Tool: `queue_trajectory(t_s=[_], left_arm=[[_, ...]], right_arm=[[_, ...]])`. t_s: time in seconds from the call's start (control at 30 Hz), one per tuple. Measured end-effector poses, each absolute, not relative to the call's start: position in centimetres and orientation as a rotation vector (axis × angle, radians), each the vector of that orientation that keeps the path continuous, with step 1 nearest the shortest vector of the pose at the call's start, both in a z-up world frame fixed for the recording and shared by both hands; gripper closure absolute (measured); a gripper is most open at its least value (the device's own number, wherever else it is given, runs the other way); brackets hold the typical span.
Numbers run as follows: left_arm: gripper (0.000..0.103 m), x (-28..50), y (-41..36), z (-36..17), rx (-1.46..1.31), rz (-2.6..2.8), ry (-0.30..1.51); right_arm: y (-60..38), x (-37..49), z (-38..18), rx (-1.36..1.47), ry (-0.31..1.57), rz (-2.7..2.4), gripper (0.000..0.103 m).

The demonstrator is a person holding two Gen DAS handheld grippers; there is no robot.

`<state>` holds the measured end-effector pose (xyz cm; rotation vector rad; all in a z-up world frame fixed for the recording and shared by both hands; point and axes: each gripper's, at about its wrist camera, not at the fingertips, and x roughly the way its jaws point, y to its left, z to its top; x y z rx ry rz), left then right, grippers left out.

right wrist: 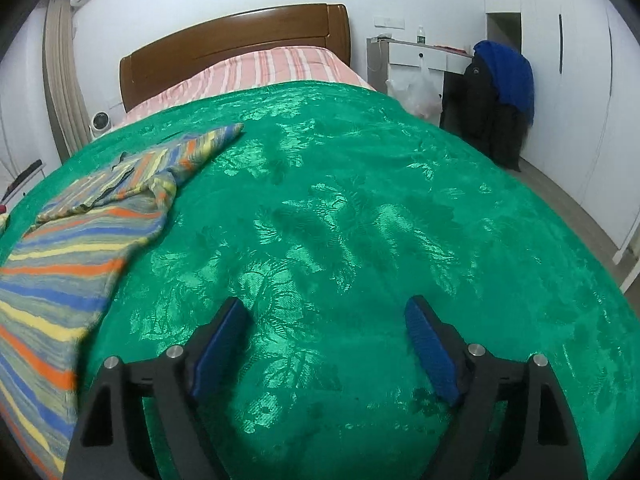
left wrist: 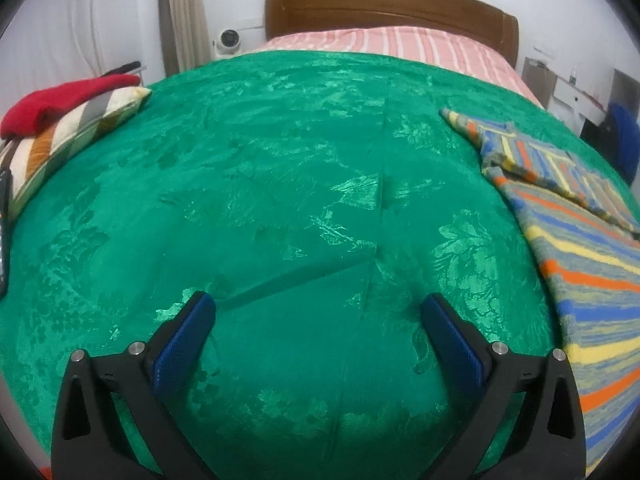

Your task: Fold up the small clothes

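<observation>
Both tools, left tool (left wrist: 318, 306) and right tool (right wrist: 326, 310), gape wide and hold nothing above the green bed cover (left wrist: 280, 152); the stripy sweater (right wrist: 76, 240) lies beside them.

A bed (left wrist: 392, 8) under a green cover (left wrist: 280, 200): a striped garment (left wrist: 580, 240) at its right edge, a striped pillow (left wrist: 60, 140) at its left.

striped garment (left wrist: 592, 264) runs off the frame edge in both views.

Even, soft indoor light; sheen glares on the green bedspread (right wrist: 360, 208); strong fisheye bending, dark vignetted corners
</observation>
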<state>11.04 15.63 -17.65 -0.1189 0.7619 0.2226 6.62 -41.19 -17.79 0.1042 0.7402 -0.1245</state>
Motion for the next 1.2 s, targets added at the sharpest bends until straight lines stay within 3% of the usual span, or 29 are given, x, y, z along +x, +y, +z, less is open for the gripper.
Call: queue_trajectory(t_s=[1.2], left_arm=[[0.000,10.80,15.56,-17.84,-0.114,0.225,0.752]], right_arm=[[-41.30,6.65,-17.82,0.116,0.734,-0.116,0.020]])
